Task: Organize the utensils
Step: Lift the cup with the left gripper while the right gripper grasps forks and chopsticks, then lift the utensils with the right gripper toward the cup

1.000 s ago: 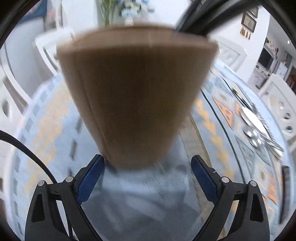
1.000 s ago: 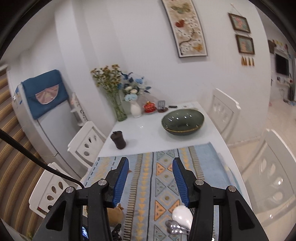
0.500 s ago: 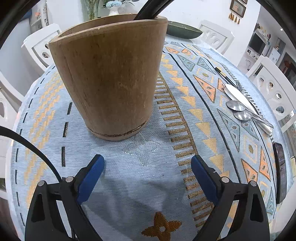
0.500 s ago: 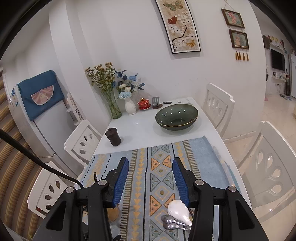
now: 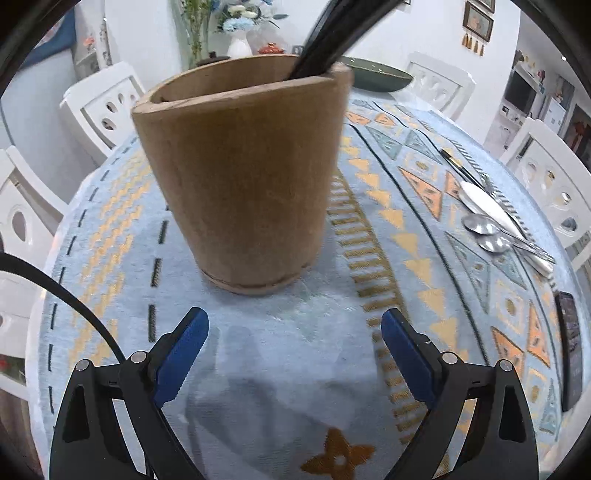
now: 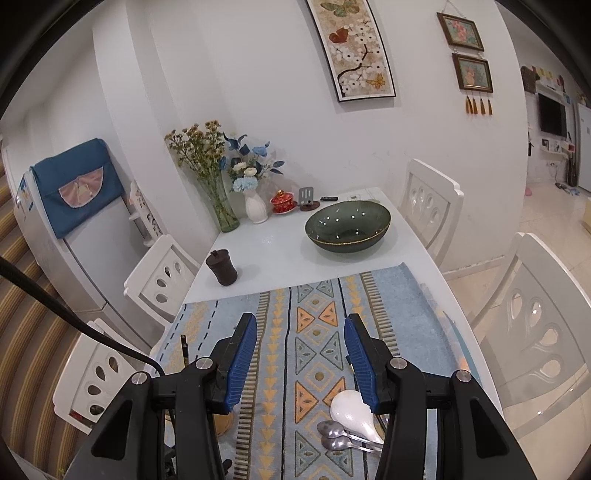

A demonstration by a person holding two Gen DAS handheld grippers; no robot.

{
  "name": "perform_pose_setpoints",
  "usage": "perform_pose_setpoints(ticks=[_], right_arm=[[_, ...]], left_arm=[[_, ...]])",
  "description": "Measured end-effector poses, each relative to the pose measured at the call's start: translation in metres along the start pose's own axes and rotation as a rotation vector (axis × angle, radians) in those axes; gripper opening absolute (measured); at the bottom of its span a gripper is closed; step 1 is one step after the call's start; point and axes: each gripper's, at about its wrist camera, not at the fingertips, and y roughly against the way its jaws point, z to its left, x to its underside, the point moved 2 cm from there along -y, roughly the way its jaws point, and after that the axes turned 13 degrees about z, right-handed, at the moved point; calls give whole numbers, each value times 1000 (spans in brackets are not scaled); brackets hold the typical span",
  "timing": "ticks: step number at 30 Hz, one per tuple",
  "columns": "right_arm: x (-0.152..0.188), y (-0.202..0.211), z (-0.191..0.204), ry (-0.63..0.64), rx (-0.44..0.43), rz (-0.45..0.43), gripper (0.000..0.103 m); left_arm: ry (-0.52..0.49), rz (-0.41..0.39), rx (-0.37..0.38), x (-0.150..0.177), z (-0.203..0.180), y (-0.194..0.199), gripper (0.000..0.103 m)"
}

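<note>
A brown wooden utensil holder (image 5: 243,177) stands upright on the patterned blue cloth (image 5: 295,369), with dark sticks (image 5: 332,29) leaning out of its top. My left gripper (image 5: 291,350) is open just in front of its base, touching nothing. To the right lie a white ceramic spoon (image 5: 491,210), two metal spoons (image 5: 480,225), a fork and dark chopsticks (image 5: 458,166). In the right wrist view my right gripper (image 6: 301,354) hangs open above the cloth, empty, with the white spoon (image 6: 351,410) and metal spoons (image 6: 332,430) below its right finger. The holder (image 6: 221,424) is mostly hidden behind its left finger.
A dark phone (image 5: 570,347) lies near the cloth's right edge. Farther back on the white table stand a green bowl (image 6: 347,229), a dark grinder (image 6: 221,267) and flower vases (image 6: 255,206). White chairs (image 6: 428,206) surround the table.
A second ago the holder filled the left wrist view, blurred, with its base between the fingers. Now it stands sharp on the cloth, farther ahead of them. The right wrist view barely changed.
</note>
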Motion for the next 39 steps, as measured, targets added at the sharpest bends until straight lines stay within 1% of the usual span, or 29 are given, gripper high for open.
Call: perform_pose_setpoints(ticks=[2, 5, 9, 11, 13, 15, 16, 17, 19, 22, 25, 27, 29, 33, 39], right_arm=[[1, -7, -3, 5, 9, 11, 53], [9, -30, -17, -4, 27, 73, 54], [31, -78, -40, -43, 16, 228, 54], [47, -107, -48, -39, 40, 319, 54], [60, -130, -55, -26, 75, 390, 54], [69, -153, -64, -22, 124, 451, 51], [72, -164, -71, -30, 136, 472, 48], [73, -172, -79, -46, 142, 486, 42], [75, -191, -98, -93, 162, 533, 34], [79, -212, -119, -137, 198, 600, 30], [88, -228, -127, -135, 206, 678, 29], [93, -235, -128, -115, 215, 709, 28], [95, -239, -127, -93, 221, 717, 28], [92, -246, -119, -28, 274, 736, 28], [89, -250, -118, -27, 292, 742, 27]], left_arm=[[9, -23, 17, -3, 4, -1, 94], [-1, -63, 6, -9, 3, -2, 95], [-34, -97, -17, -14, 0, -4, 95], [-26, -98, -38, -17, 0, -7, 96], [0, -90, -26, -21, 5, -10, 96], [30, -83, -19, -23, 11, -13, 96], [40, -83, -22, -23, 14, -13, 96], [48, -80, -22, -24, 16, -14, 96], [60, -78, -23, -28, 20, -15, 96], [69, -95, -33, -34, 21, -16, 96], [73, -97, -35, -38, 21, -18, 96], [74, -101, -39, -38, 21, -19, 96], [72, -102, -42, -38, 20, -20, 96], [72, -101, -44, -37, 20, -20, 96], [71, -102, -47, -35, 18, -20, 96]])
